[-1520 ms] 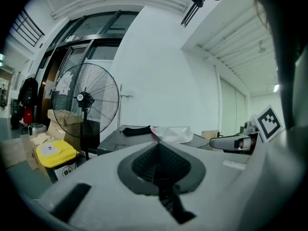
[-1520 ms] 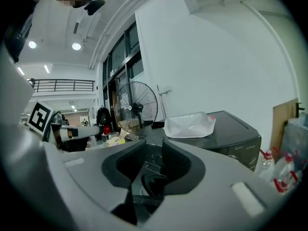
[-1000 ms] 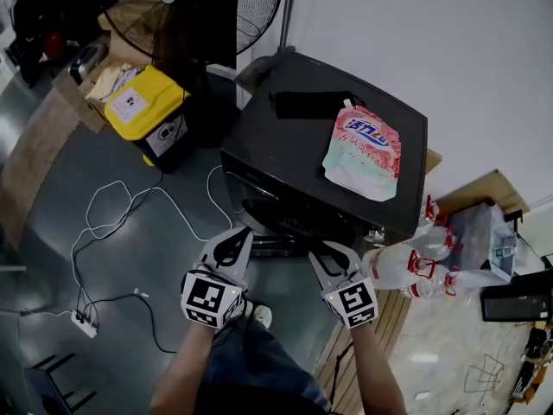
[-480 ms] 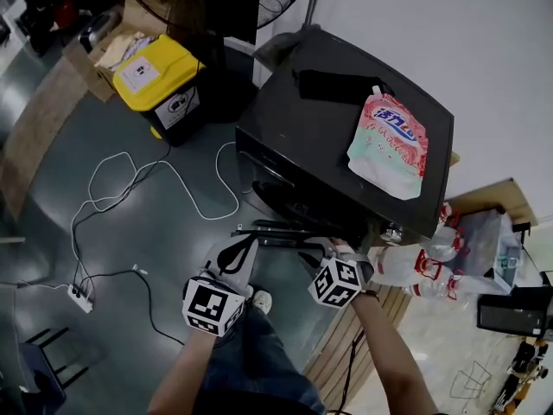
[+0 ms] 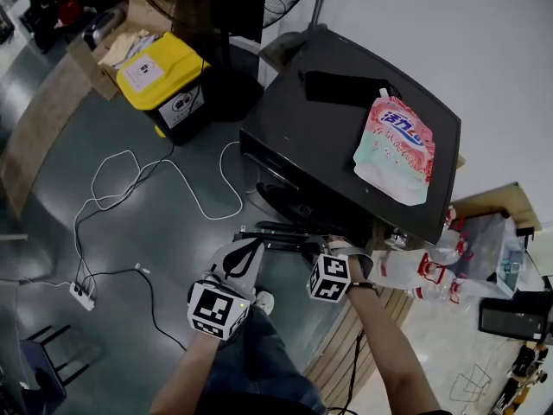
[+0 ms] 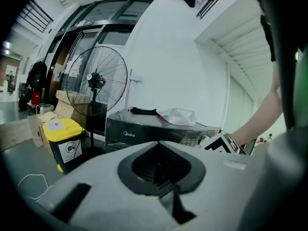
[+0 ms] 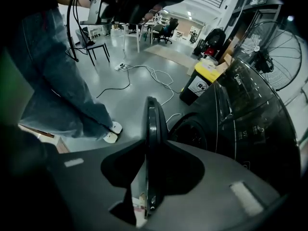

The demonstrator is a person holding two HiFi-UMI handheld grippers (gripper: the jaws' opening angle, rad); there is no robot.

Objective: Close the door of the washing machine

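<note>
The black front-loading washing machine stands at the centre right, and its round door swings out open toward me. My right gripper points steeply down at the door's outer edge. In the right gripper view the door rim runs edge-on between the jaws of that gripper, which are opening. The dark drum opening lies just behind it. My left gripper hovers left of the door, shut and holding nothing. The left gripper view looks level at the machine's front.
A pink detergent pouch and a black item lie on the machine's top. A yellow-lidded bin stands to the left. A white cable runs over the floor to a power strip. Plastic bottles are piled right of the door.
My right gripper has dropped and rolled over, coming down onto the door's outer edge. The left gripper has sunk a little. The door has not moved.
</note>
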